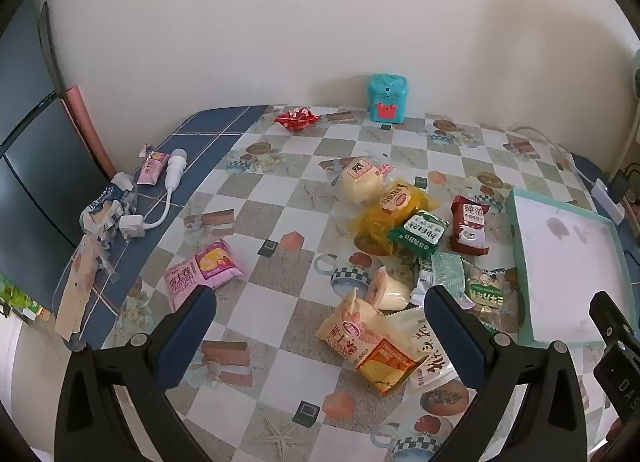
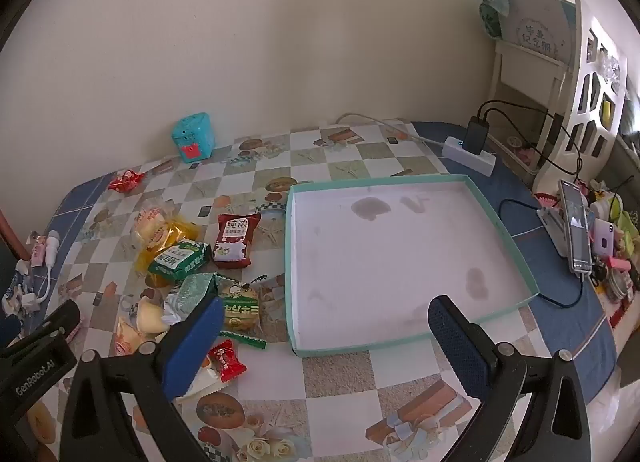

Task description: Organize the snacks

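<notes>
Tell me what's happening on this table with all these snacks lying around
A person holds a two-finger gripper in each hand above a checked table, and sorting has not started. The left gripper and right gripper are both open and empty. Wrapped snacks lie loose in a pile, with a pink packet and a red candy lying apart from it. The shallow teal-rimmed box beside the pile holds nothing yet.

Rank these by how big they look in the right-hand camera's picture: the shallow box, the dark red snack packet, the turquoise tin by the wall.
1. The shallow box, by far the largest.
2. The dark red snack packet.
3. The turquoise tin, only slightly smaller looking; it stands farther from the camera, so the last two places are unsure.
</notes>
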